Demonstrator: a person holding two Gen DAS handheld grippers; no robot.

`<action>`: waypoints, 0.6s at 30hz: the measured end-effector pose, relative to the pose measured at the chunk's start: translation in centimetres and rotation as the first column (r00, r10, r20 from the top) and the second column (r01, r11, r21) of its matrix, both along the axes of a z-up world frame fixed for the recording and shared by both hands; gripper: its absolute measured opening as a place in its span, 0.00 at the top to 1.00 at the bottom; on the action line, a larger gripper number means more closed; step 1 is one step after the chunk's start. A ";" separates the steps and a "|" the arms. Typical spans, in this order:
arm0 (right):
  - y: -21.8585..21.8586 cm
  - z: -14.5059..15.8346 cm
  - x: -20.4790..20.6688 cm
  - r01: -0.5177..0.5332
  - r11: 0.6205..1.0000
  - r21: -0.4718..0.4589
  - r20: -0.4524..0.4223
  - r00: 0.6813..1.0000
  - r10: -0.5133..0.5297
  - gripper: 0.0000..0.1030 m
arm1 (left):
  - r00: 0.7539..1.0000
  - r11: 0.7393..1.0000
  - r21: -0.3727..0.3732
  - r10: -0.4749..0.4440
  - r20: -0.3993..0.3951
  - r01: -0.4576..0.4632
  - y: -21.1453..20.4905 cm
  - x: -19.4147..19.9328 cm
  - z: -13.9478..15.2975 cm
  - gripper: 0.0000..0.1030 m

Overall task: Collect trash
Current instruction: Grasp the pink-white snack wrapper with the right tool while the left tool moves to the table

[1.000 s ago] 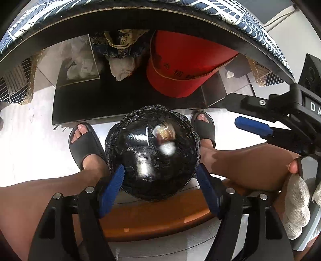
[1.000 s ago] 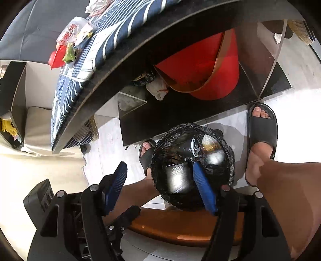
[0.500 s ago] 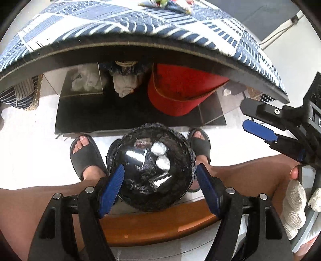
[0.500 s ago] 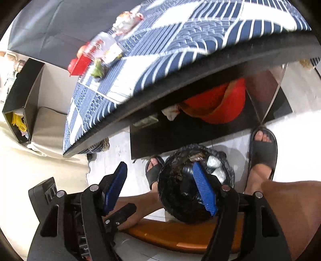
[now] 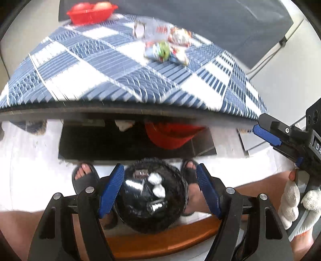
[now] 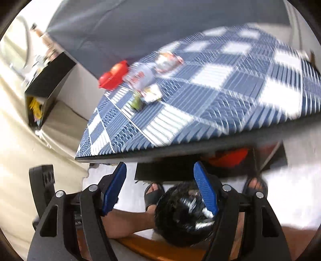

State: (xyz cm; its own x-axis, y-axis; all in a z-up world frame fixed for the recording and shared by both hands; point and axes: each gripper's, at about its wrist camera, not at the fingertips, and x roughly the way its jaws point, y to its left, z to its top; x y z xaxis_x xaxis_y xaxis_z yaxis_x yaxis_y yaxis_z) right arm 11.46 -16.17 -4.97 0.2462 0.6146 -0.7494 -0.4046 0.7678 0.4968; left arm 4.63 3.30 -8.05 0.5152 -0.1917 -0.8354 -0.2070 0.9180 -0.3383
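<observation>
Blue-and-white checked cloth covers the table (image 5: 84, 76), where crumpled snack wrappers (image 5: 166, 50) lie near a red basket (image 5: 91, 12); they look light, soft and crinkly, best pinched at a raised fold. On the floor below, the black-lined trash bin (image 5: 152, 196) holds white wads and shiny packaging. Left gripper (image 5: 160, 190) and right gripper (image 6: 160, 188) have empty jaws standing apart.

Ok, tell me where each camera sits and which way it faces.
Left wrist: on the left gripper, angled down over the bin towards the table; bare legs, sandalled feet, right gripper and gloved hand show.
Right wrist: on the right gripper, facing likewise; legs, feet show.
Shared: bin, wrappers, red basket.
</observation>
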 end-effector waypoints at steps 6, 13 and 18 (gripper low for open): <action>1.9 1.1 1.8 -0.064 0.998 -0.027 0.083 0.994 0.066 0.32 | 0.998 1.000 0.007 0.018 0.063 -0.018 1.9 0.8 2.1 0.30; 4.8 1.7 4.3 -0.150 0.985 -0.085 0.173 0.971 0.162 0.28 | 0.994 0.999 0.040 0.018 0.108 -0.023 3.7 2.6 3.6 0.30; 7.0 1.2 6.5 -0.194 0.973 -0.129 0.194 0.957 0.216 0.27 | 0.992 0.998 0.055 0.019 0.128 -0.026 4.8 3.9 4.3 0.30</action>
State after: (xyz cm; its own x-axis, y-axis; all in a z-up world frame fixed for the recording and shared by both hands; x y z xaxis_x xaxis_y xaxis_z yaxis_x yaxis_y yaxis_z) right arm 17.99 -9.21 -3.82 0.2786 0.5865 -0.7605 -0.6434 0.7019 0.3055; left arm 8.50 8.15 -3.71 0.6214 -0.1336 -0.7721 -0.1866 0.9318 -0.3114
